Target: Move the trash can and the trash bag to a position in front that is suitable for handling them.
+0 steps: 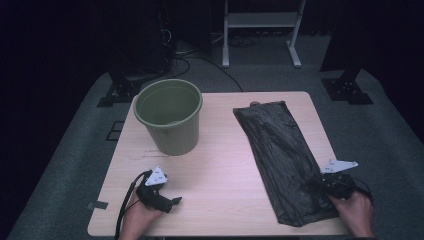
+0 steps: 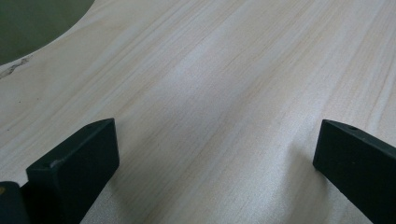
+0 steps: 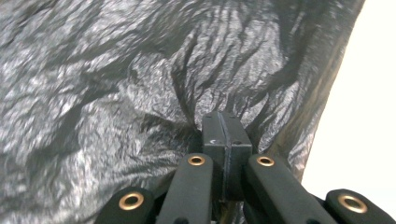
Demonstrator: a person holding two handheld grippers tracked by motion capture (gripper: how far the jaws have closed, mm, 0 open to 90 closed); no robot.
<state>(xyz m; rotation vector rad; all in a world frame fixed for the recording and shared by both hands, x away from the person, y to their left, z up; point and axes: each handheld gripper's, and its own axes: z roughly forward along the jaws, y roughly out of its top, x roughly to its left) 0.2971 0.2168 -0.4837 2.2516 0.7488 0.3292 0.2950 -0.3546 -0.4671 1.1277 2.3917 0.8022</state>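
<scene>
Right gripper (image 1: 325,186) fingers pinching black bag (image 1: 280,150); green bucket (image 1: 170,117) well apart.

a glossy black, crinkled bin bag (image 3: 140,79) with grey-white sheen on its creases is seen just ahead of and around the matt black right gripper (image 3: 227,128), on whose links brass-coloured rivets are set. beside that gripper, a pale cream table (image 3: 369,116) is shown. between the spread black jaws of the left gripper (image 2: 215,158), light beige wood with fine straight grain lines is seen. far ahead and left of that gripper, a plain olive-green bucket (image 1: 170,117) is shown. each gripper is topped by a grey-white plate.
</scene>
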